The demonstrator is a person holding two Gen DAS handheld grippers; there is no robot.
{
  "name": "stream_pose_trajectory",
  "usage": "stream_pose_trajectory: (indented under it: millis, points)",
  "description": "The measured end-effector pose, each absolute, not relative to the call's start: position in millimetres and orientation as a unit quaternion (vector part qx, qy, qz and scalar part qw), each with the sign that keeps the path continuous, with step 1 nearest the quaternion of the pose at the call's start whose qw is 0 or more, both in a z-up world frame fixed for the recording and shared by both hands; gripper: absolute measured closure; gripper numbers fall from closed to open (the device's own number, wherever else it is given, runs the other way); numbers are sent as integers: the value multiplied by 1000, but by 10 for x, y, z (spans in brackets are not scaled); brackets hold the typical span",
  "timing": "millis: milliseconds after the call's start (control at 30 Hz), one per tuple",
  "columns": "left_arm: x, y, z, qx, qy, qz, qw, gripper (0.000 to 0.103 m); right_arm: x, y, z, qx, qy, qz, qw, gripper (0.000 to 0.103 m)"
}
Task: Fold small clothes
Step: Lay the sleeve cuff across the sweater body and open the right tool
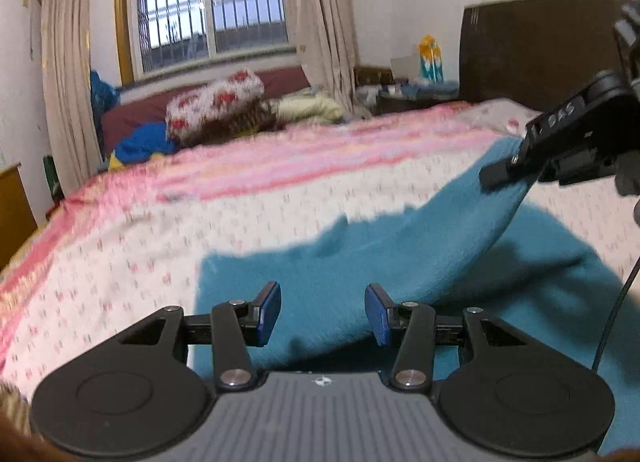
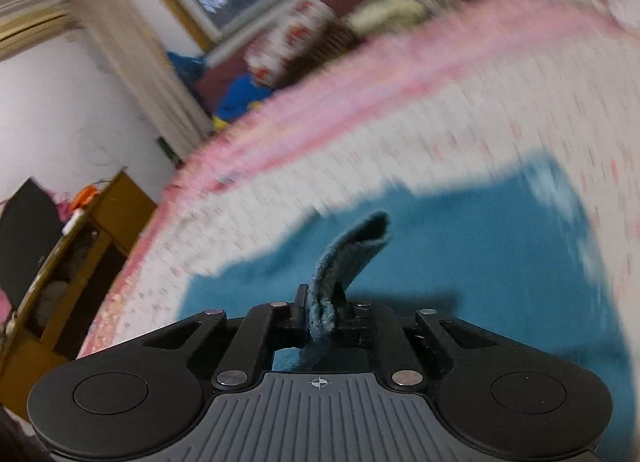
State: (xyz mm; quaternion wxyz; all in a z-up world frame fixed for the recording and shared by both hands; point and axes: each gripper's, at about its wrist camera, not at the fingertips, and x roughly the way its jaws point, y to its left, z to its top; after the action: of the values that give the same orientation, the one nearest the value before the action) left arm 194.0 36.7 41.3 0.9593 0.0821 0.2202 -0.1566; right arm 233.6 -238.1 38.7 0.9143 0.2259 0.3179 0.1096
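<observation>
On the bed [image 1: 200, 202], teal cloth [image 2: 460, 230] pinched in right gripper [image 2: 320, 314] (edge lifted)

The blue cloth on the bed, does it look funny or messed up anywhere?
Not messed up, just mid-fold. The right gripper has pinched one edge of the teal cloth and holds it lifted off the pink bedspread, so that side slopes up. The left gripper is open, holding nothing.

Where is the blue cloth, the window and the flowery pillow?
blue cloth [image 2: 460, 246], right wrist view, flat middle part on the bed.
window [image 1: 208, 6], left wrist view, barred glass.
flowery pillow [image 1: 216, 102], left wrist view, its front face.
</observation>
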Motion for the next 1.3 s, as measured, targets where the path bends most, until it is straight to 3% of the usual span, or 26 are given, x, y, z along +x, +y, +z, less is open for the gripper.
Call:
stream_pose_trajectory:
  millis: [167, 333, 433, 700, 833, 1200, 1300]
  points:
    - [2171, 312, 474, 71, 203, -142, 966, 45, 2341, -2461, 766, 170, 269, 100, 943, 94]
    - [2568, 223, 25, 101, 296, -110, 943, 45, 2624, -2566, 228, 110, 358, 25, 927, 93]
    - [2550, 202, -71, 128, 297, -112, 940, 45, 2698, -2543, -99, 99, 394, 5, 914, 91]
    - [2591, 349, 129, 98, 271, -71, 955, 45, 2592, -2471, 63, 79, 356, -1, 931, 88]
    - [2785, 449, -65, 103, 320, -32, 941, 43, 2621, -2363, -15, 43, 377, -10, 925, 82]
    - [2611, 407, 20, 146, 325, -36, 934, 43, 2397, -2262, 148, -16, 349, -11, 937, 80]
    - [2598, 380, 45, 149, 335, -33, 930, 43, 2521, -2233, -1, -40, 401, -21, 915, 77]
